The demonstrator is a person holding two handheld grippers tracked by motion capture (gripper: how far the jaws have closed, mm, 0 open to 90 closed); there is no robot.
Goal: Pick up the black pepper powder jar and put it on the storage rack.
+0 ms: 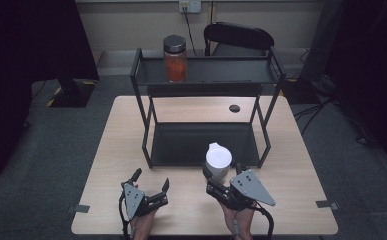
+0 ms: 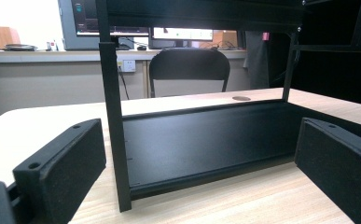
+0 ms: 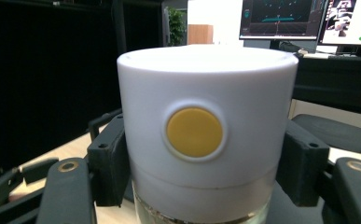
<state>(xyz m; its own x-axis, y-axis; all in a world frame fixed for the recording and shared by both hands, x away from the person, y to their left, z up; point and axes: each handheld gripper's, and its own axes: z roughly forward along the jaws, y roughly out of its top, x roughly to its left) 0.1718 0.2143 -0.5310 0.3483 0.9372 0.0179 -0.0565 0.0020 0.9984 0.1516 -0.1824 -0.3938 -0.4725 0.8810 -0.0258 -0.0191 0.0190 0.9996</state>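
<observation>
A jar with a white lid [image 1: 218,159] is held upright just above the table's front, in front of the black rack's lower shelf [image 1: 181,145]. My right gripper [image 1: 221,170] is shut on it. In the right gripper view, both pads press the sides of the white lid [image 3: 201,84], which has a round yellow button; clear glass shows beneath it, between my right gripper's [image 3: 201,163] jaws. My left gripper [image 1: 152,179] rests at the front left of the table, open with nothing in it. Its jaws [image 2: 206,163] stand wide apart and face the lower shelf [image 2: 206,140].
The two-tier black rack [image 1: 143,125] stands mid-table. A glass jar with orange contents and a dark lid [image 1: 175,59] sits at the left of its top shelf [image 1: 226,72]. A rack post [image 2: 114,116] rises close before the left gripper. A black chair [image 1: 238,37] stands behind the table.
</observation>
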